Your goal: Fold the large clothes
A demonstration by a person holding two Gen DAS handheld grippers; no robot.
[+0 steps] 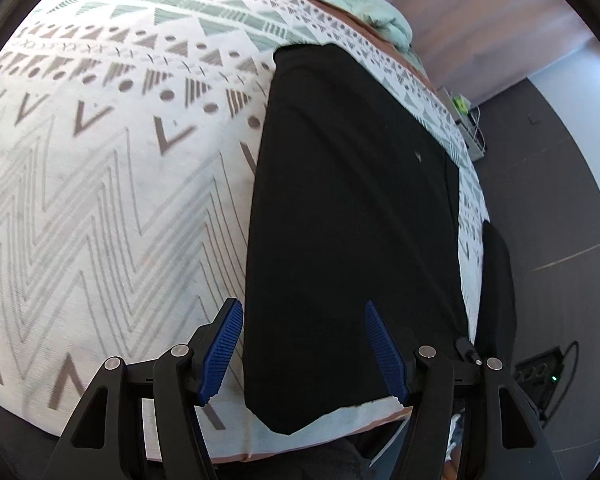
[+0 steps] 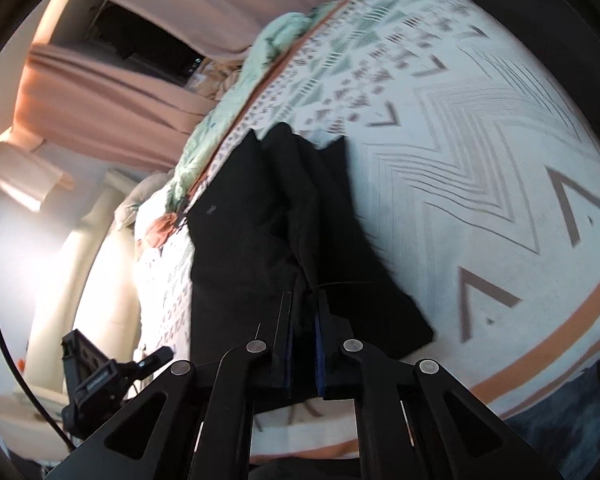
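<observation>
- Here, a black garment (image 1: 352, 216) lies as a long flat strip on a bed cover (image 1: 100, 184) printed with grey zigzags and triangles, near the bed's edge.
- The left claw (image 1: 304, 344) stands spread, its blue pads (image 1: 222, 350) on either side of the garment's near end, not pressing on it.
- The garment's near corner reaches almost to the cover's edge.
- In the right wrist view the black garment (image 2: 284, 216) shows overlapping layers and folds.
- The right claw (image 2: 304, 300) is pressed together, pinching a fold of the black cloth between its pads.
- A crumpled pale green blanket (image 2: 220, 120) lies along the far side of the bed, with pinkish curtains (image 2: 112, 104) behind it.
</observation>
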